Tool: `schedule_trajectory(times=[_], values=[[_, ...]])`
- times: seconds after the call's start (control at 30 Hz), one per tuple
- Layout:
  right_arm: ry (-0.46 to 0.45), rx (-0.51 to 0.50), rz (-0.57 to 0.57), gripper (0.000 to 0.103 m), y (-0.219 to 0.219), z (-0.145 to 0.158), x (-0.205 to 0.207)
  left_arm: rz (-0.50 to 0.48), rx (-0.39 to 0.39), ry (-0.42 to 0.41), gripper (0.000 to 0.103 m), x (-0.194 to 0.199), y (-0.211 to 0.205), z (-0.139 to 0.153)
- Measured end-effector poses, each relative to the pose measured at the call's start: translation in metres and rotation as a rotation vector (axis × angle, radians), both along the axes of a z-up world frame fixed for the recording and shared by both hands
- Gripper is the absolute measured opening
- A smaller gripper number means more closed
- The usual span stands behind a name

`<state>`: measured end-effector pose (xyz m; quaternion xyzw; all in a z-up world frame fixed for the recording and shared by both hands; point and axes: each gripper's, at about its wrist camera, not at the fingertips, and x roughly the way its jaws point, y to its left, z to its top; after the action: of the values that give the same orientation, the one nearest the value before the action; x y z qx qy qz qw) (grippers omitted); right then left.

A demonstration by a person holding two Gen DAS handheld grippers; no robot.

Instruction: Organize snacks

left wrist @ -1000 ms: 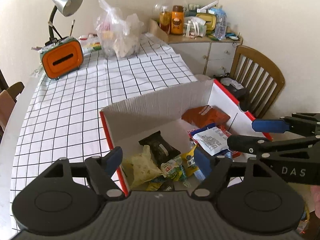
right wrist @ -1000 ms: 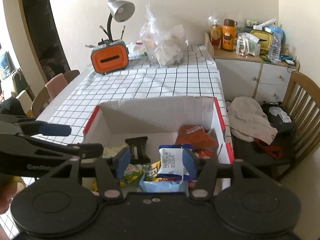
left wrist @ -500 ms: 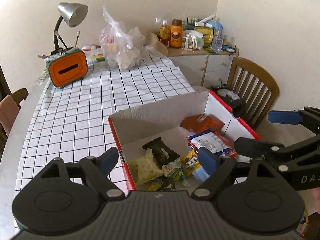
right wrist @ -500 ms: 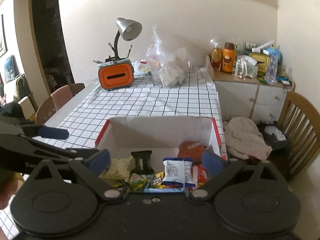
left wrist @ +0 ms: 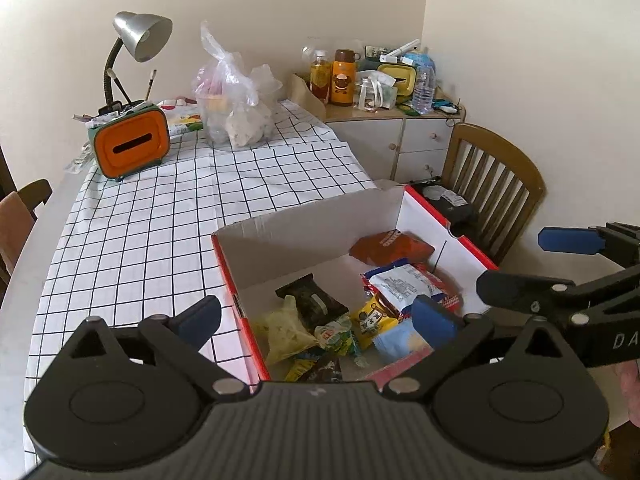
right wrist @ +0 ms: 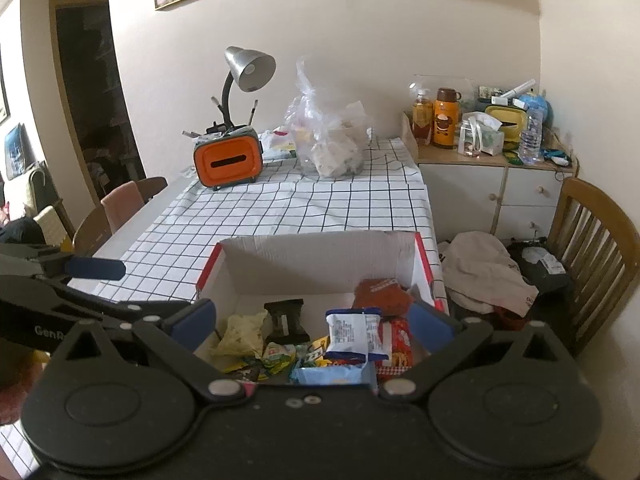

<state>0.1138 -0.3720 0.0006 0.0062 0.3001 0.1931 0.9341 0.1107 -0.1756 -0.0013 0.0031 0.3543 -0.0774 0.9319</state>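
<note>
A red-and-white cardboard box sits on the near edge of a desk covered with a checked cloth. The snacks lie loosely heaped in the box's near end. The left gripper is opening, nothing between its jaws; the right gripper is spread wide and also empty.

Risk: the packets overlap, so a grab could pinch two at once, or nudge the box toward the desk edge.

Only the right view shows clothes heaped on the chair and a dark doorway.
</note>
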Motion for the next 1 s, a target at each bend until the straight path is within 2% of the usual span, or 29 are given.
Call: schedule_trajectory(times=[0.2, 1.0], values=[[0.024, 0.032, 0.006, 0.103, -0.0032, -0.0032, 0.001, 0.019, -0.011, -0.001, 0.102, -0.0007, 0.0028, 0.0002], [0.022, 0.033, -0.026, 0.103, -0.0053, -0.0076, -0.0018, 0.065, -0.03, 0.025, 0.102, 0.0011, 0.0041, -0.004]])
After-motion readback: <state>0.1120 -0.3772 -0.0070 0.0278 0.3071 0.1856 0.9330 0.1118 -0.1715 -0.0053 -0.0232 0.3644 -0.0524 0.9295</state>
